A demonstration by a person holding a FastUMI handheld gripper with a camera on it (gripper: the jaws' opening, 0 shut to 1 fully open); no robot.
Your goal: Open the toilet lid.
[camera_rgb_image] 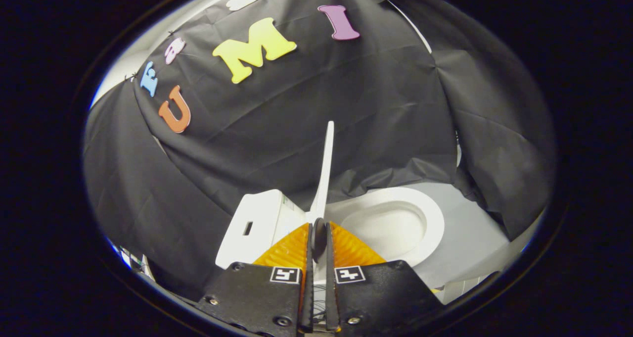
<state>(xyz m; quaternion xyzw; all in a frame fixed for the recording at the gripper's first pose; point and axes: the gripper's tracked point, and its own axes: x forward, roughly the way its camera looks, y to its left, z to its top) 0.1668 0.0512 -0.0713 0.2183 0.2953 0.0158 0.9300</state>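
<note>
Gripper view, and right up close the hand-held gripper [319, 238] has its two fingers drawn almost together, tips pinching the near lower edge of the toilet lid [325, 171], one finger on each face. That lid stands upright, seen edge-on as a thin white blade rising straight from the fingertips up against the dark backdrop. It's up, well clear of the bowl.

Just beyond the fingers and to their right, the toilet seat [420, 211] lies flat, its white oval ring open to view with the bowl hollow inside it. To the left of the lid sits the white tank [257, 223], boxy, with a small dark slot in its near face.

Under the seat's far right side runs a pale grey floor [474, 233], smooth and bare where it shows.

Behind it all, the black cloth [296, 119] of the booth wall hangs in creased folds, draped round the toilet on both sides, with a strip of lighter wall peeking out past its upper left edge.
</note>
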